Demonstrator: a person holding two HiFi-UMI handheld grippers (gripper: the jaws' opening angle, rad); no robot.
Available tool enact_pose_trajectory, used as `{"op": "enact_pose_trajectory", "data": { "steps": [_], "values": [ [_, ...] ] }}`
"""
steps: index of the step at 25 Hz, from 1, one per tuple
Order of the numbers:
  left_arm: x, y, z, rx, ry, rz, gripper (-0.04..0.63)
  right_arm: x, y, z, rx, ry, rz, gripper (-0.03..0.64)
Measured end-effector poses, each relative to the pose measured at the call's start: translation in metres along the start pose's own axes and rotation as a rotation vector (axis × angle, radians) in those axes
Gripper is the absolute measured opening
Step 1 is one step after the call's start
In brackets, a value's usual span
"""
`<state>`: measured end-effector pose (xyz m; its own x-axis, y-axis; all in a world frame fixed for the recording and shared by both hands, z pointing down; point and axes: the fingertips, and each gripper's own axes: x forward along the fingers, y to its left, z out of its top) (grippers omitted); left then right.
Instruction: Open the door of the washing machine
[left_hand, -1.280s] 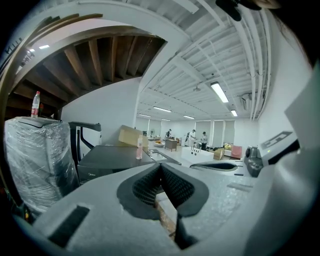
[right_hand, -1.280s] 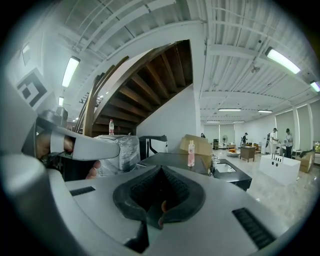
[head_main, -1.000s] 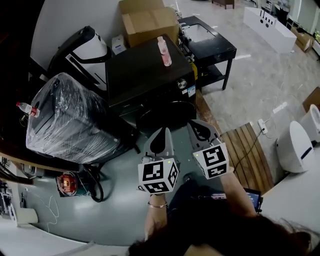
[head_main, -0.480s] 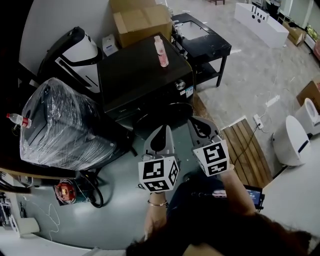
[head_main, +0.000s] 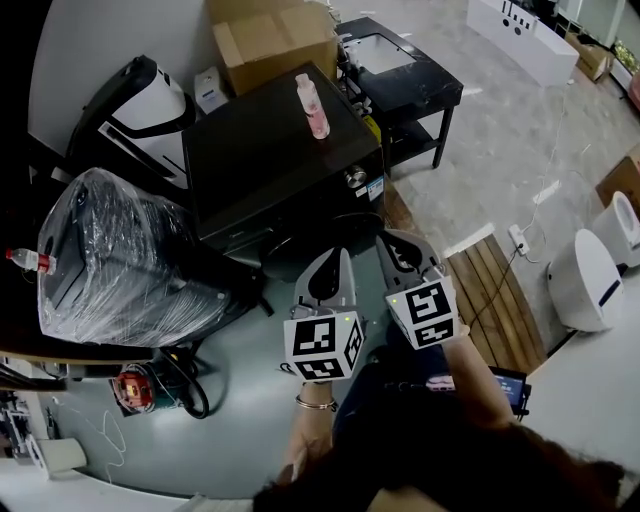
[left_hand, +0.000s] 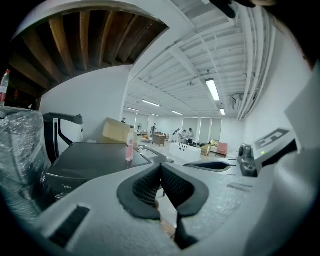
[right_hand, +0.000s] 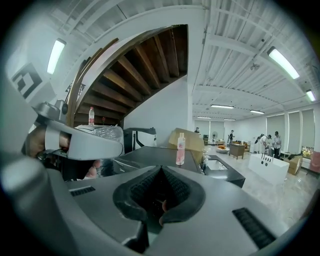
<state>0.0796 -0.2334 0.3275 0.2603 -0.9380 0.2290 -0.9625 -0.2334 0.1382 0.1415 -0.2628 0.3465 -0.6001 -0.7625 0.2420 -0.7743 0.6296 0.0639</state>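
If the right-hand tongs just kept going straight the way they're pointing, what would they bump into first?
Most likely the front of the black washing machine, near its top edge: the shut right tongs aim at it, tilted slightly downward. How far off it stands is unclear.

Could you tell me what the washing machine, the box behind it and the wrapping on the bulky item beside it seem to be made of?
Washing machine: probably painted metal, dark and satin; its top reflects light softly.
Box: brown cardboard, matte, with folded flaps.
Wrapping: clear plastic film, glossy and crinkled, with bright streaks.
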Motion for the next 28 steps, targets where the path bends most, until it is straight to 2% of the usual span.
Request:
{"op": "enact_pose_trajectory", "data": {
  "steps": [7,11,28],
  "values": [
    [0.048,-0.008,0.000,0.005,0.012,0.010,0.014,0.031,-0.032,-0.015,-0.021,0.040,0.049,-0.002],
    [0.070,-0.008,-0.003,-0.017,0.017,0.024,0.014,0.046,-0.046,-0.025,-0.034,0.063,0.089,0.000],
    [0.141,0.003,-0.043,-0.071,0.079,0.084,0.014,0.114,-0.078,-0.072,-0.078,0.155,0.245,0.000]
  ]
}}
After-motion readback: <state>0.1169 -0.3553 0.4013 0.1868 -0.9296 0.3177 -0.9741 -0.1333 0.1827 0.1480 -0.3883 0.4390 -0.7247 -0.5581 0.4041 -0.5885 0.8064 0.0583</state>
